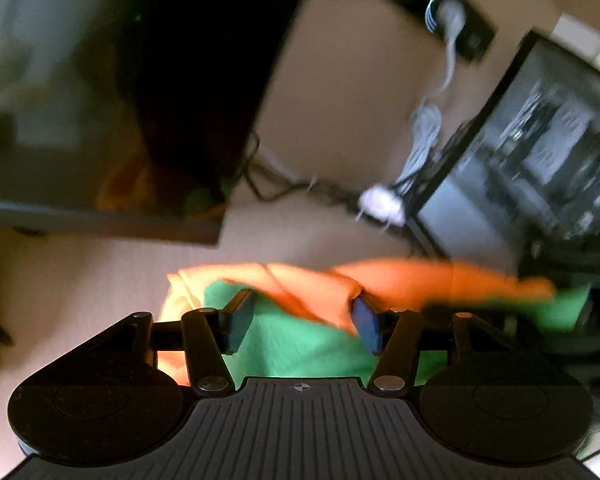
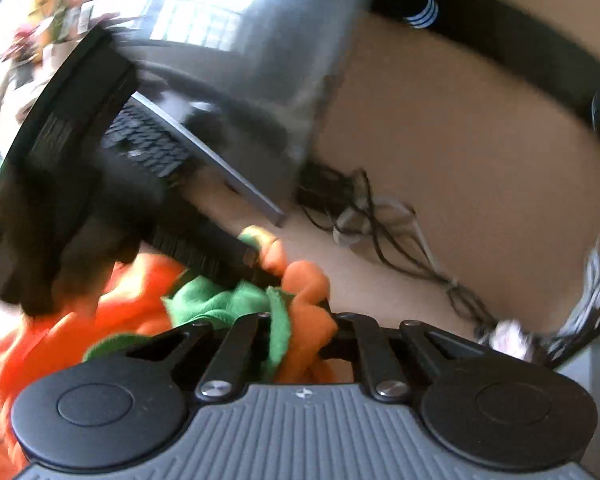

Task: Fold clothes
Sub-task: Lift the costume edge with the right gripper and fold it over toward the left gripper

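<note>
An orange and green garment [image 1: 300, 344] lies bunched on the pale table [image 1: 80, 280]. In the left wrist view my left gripper [image 1: 303, 322] is open, its blue pads [image 1: 240, 320] apart, with a fold of orange cloth lying between them on the green cloth. In the right wrist view my right gripper [image 2: 300, 320] is shut on a bunched edge of the garment [image 2: 304, 280], orange and green cloth squeezed between its hidden fingertips. The rest of the orange cloth [image 2: 80, 332] spreads to the lower left. Both views are motion-blurred.
A dark monitor [image 1: 188, 80] stands at the back left, and a laptop [image 2: 160, 140] with its screen up is close to the garment. Tangled cables [image 2: 380, 232] and a white plug [image 1: 380, 200] lie on the table behind. A large blurred black object [image 2: 60, 160] hangs over the cloth.
</note>
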`<state>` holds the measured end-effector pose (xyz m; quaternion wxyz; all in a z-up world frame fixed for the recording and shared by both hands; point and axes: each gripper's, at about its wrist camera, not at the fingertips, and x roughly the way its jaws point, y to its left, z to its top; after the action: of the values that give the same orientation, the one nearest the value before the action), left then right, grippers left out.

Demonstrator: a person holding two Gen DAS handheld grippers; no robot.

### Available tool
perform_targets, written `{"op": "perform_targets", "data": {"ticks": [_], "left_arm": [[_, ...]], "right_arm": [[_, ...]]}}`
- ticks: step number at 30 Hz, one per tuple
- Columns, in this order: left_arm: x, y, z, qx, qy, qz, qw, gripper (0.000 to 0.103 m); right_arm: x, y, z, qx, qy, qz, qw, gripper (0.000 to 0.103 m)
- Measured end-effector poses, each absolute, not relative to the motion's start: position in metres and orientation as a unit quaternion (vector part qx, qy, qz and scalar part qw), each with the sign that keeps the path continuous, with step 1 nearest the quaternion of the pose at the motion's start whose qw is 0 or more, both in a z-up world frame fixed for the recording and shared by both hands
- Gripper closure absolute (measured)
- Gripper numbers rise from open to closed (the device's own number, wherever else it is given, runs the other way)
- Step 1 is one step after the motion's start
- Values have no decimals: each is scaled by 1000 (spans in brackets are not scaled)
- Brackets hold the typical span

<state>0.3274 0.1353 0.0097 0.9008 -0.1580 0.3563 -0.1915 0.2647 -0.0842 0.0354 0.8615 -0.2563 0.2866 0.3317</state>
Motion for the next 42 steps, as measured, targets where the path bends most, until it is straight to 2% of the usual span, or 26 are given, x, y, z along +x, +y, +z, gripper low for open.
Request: {"op": "perform_targets", "data": {"ticks": [2, 7, 10, 13, 15, 17, 19, 21, 22, 25, 26, 28, 30, 33, 36, 42], "left_arm": [[301, 158, 20, -169, 352, -201, 899, 34], [255, 203, 37, -224, 336, -182, 896, 29], [255, 201, 43, -235, 327, -191, 895, 27], [257, 172, 31, -176, 357, -216, 892, 28], [248, 152, 19, -109, 384, -227, 888, 29], [233, 135, 3, -34, 410, -237, 880, 29], [217, 128, -13, 7, 436, -248, 865, 29], [204, 131, -26, 11, 460, -260, 849, 28], [201, 133, -31, 3, 468, -263, 843, 28], [198, 140, -43, -28, 487, -269, 830, 25], [197, 142, -47, -39, 494, -271, 825, 21], [198, 144, -53, -54, 503, -273, 819, 20], [204, 140, -52, -54, 502, -272, 820, 20], [217, 136, -51, -55, 497, -262, 825, 21], [239, 134, -51, -58, 488, -233, 839, 21], [281, 153, -43, -104, 495, -170, 846, 27]], "right_arm": [[242, -83, 22, -259, 304, 339, 852, 95], [184, -81, -13, -266, 347, 358, 825, 95], [149, -79, -34, -270, 372, 368, 809, 94], [118, -79, -50, -271, 394, 376, 794, 91], [116, -86, -38, -259, 400, 369, 798, 88], [116, -102, -19, -218, 417, 367, 802, 78], [115, -124, -1, -156, 434, 366, 809, 49], [112, -156, 14, -76, 437, 339, 830, 31], [110, -168, 15, -43, 442, 316, 839, 28], [110, -202, 4, 61, 468, 234, 850, 25], [112, -211, -6, 97, 482, 202, 847, 25], [118, -221, -32, 169, 508, 159, 829, 25], [127, -216, -54, 196, 516, 155, 819, 25], [152, -192, -76, 159, 511, 157, 830, 24], [187, -166, -79, 74, 470, 172, 862, 24], [240, -148, -61, -65, 405, 191, 892, 26]]}}
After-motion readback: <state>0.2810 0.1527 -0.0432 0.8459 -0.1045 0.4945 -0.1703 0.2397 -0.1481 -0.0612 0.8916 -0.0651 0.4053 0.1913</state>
